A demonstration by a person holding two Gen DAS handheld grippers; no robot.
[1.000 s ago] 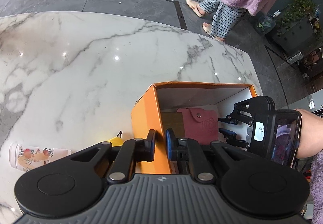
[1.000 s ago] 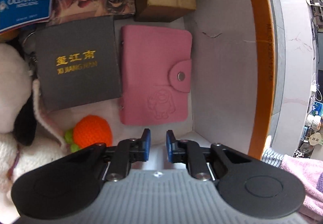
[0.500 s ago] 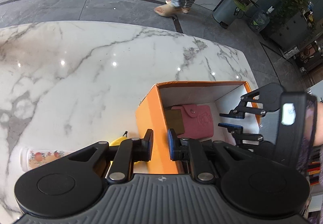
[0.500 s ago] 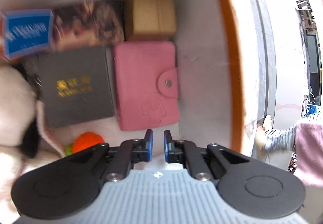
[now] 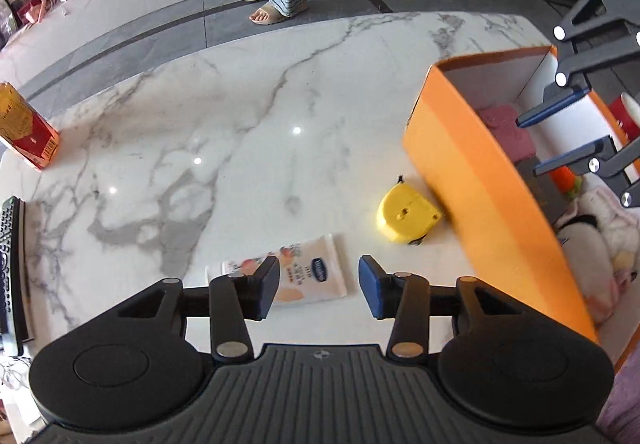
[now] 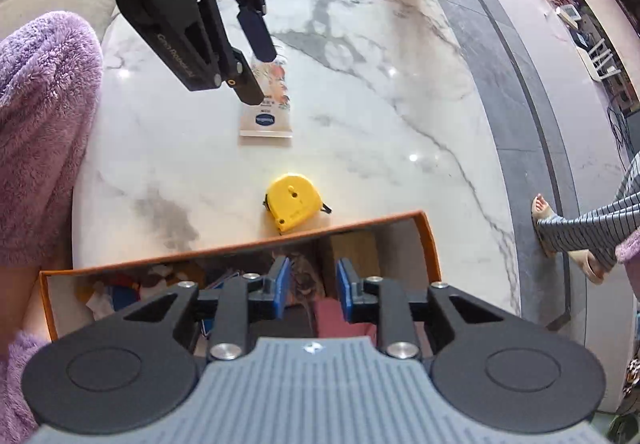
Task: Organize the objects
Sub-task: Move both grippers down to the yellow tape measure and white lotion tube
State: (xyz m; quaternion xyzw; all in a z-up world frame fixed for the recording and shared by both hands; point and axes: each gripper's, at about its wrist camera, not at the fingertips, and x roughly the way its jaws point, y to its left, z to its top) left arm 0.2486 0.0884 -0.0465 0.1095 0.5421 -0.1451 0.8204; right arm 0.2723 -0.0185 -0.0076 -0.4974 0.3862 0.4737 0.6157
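1. Two grippers are in my view. My left gripper point(image 5: 318, 286) hangs over the marble desk point(image 5: 240, 116) with its fingers wide apart and nothing between them.
2. Right below that gap lies a flat tube point(image 5: 298, 276) printed with peaches, on its side on the desk.
3. A yellow tape measure point(image 5: 406, 218) sits near the tube, just beside the orange box's outer wall; I cannot tell whether they touch.
4. My right gripper point(image 6: 310, 290) is above the orange box point(image 6: 240, 248), fingers apart and holding nothing.
5. In the box I see a pink wallet point(image 5: 506, 132), a dark booklet, a small orange knitted toy point(image 5: 564, 176) and a white plush point(image 5: 600, 228).
6. At the desk's far left edge stands a red and yellow carton point(image 5: 26, 132); a keyboard point(image 5: 10, 272) lies nearer me.
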